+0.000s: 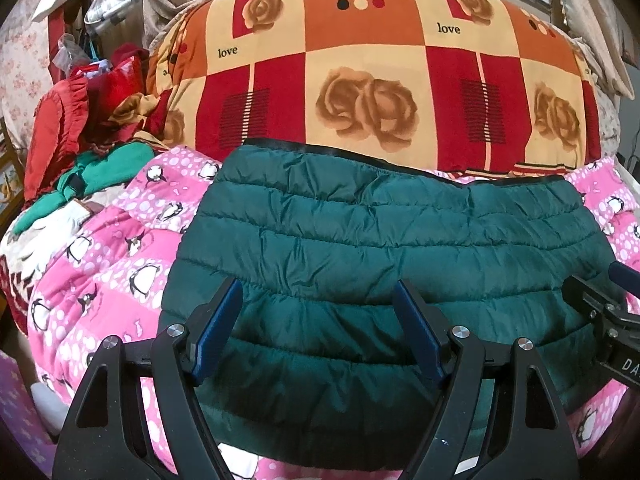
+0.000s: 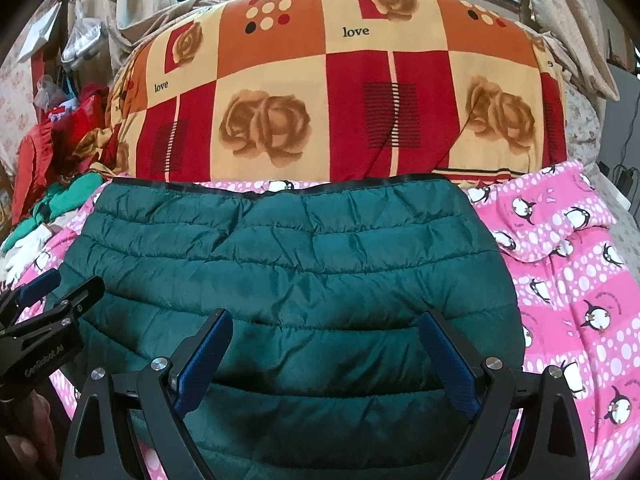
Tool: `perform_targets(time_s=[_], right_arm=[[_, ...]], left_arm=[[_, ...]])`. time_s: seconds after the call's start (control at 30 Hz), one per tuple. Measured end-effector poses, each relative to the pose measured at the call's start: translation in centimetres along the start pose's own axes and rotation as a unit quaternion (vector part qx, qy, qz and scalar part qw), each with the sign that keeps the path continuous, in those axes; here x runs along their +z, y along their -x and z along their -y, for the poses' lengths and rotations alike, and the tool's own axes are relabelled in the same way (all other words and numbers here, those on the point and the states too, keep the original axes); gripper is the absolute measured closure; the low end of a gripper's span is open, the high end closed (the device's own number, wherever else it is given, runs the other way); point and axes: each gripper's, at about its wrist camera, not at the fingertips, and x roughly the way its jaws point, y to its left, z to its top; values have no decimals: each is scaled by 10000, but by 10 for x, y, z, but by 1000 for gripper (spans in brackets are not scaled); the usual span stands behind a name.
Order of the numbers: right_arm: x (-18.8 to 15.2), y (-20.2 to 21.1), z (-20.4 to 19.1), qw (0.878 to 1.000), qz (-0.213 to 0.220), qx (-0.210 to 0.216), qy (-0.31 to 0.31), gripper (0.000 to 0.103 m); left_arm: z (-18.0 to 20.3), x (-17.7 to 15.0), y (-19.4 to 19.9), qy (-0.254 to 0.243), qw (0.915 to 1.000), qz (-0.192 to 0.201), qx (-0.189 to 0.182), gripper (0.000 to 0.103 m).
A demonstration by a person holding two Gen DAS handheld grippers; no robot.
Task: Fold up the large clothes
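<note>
A dark green quilted puffer jacket (image 1: 380, 248) lies folded flat on a pink penguin blanket (image 1: 112, 264); it also shows in the right wrist view (image 2: 288, 264). My left gripper (image 1: 318, 300) is open and empty, hovering over the jacket's near left part. My right gripper (image 2: 324, 332) is open and empty over the jacket's near middle. The right gripper shows at the right edge of the left wrist view (image 1: 600, 304). The left gripper shows at the left edge of the right wrist view (image 2: 52, 300).
A big folded quilt with roses and "love" print (image 1: 368, 72) stands behind the jacket. Red and green clothes (image 1: 80, 128) are piled at the far left. The pink blanket (image 2: 572, 288) spreads to the right. Curtains and a window are at the back.
</note>
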Motion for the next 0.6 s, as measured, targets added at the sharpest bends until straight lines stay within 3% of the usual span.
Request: perform_targets(time_s=[0.47,0.6], right_arm=[[0,-9,4,9999,-82,14,-67,10],[-2,-12,5,9999,-120,20,-75,10]], left_arm=[[1,1,-10,-9,10000,-52,-60,25],[1,1,-10,-34,9997,54,-235,25]])
